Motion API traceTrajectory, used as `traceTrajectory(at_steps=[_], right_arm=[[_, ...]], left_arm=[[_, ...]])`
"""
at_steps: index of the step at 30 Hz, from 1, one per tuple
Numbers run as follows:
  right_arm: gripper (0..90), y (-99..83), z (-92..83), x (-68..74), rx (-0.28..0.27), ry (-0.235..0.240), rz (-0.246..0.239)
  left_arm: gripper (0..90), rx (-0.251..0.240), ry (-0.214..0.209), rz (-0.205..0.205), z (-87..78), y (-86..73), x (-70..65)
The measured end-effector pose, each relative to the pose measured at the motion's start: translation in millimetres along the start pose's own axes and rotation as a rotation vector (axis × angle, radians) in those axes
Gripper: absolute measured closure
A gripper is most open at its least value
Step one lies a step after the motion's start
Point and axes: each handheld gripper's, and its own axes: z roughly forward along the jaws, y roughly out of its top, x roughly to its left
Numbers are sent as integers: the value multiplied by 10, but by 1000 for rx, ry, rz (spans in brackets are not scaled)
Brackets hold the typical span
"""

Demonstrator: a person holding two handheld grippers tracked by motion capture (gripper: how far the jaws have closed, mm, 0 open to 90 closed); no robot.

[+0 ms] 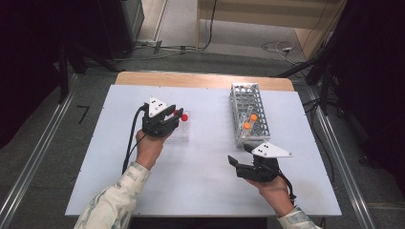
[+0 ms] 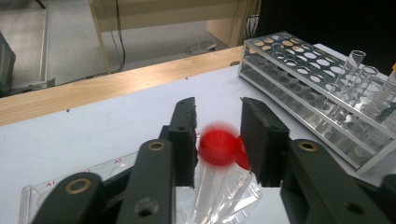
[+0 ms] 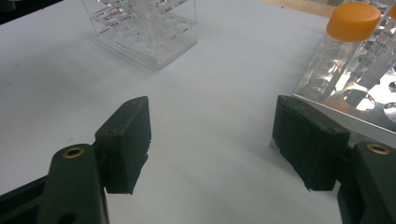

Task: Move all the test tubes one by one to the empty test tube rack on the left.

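Over the clear plastic rack (image 2: 51, 189), the left gripper (image 2: 218, 140) is straddling a red-capped clear tube (image 2: 217, 148) (pads narrowly apart, not pressing); the right gripper (image 3: 212, 140) is gaping wide.

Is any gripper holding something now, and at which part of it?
The left gripper has a red-capped tube between its jaws, at the cap; whether the pads press it cannot be told. The right gripper is open and holds nothing.
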Motion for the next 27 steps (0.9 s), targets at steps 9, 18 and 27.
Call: traceTrajectory(at_steps=[9, 18, 27], right_arm=[[269, -2, 2, -14, -4, -8, 2], [286, -7, 5, -160, -20, -62, 68], [430, 49, 119, -269, -73, -172, 84]], left_arm=[[591, -16, -6, -27, -67, -32, 14], [266, -9, 13, -65, -194, -62, -26], [100, 17, -12, -60, -320, -155, -121]])
